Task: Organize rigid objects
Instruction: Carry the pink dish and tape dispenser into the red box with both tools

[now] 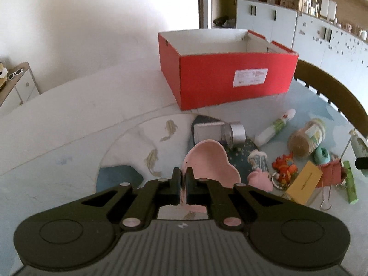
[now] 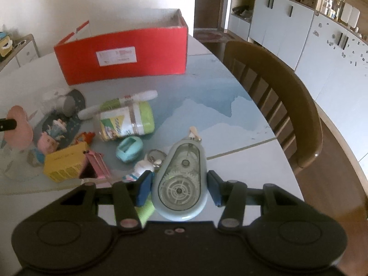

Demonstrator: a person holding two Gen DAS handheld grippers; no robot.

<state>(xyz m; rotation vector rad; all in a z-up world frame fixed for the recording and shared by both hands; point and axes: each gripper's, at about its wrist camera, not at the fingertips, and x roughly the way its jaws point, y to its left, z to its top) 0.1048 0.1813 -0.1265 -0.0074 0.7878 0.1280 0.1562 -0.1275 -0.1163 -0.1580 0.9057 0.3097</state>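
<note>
meanwhile the left gripper [image 1: 183, 181] has its jaws pinched together on the rim of the pink cloud-shaped dish [image 1: 210, 164], held near the clutter on the table [image 1: 69, 124]; the right gripper [image 2: 178, 189] is clamped on the pale blue correction-tape dispenser [image 2: 180, 179]; the red box [image 1: 227, 78] stands open beyond.

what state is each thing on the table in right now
left claw: shut on pink cloud-shaped dish
right claw: shut on pale blue correction tape dispenser
red cardboard box: open, lidless
green-capped plastic jar: on its side
yellow card box: lying flat
</note>
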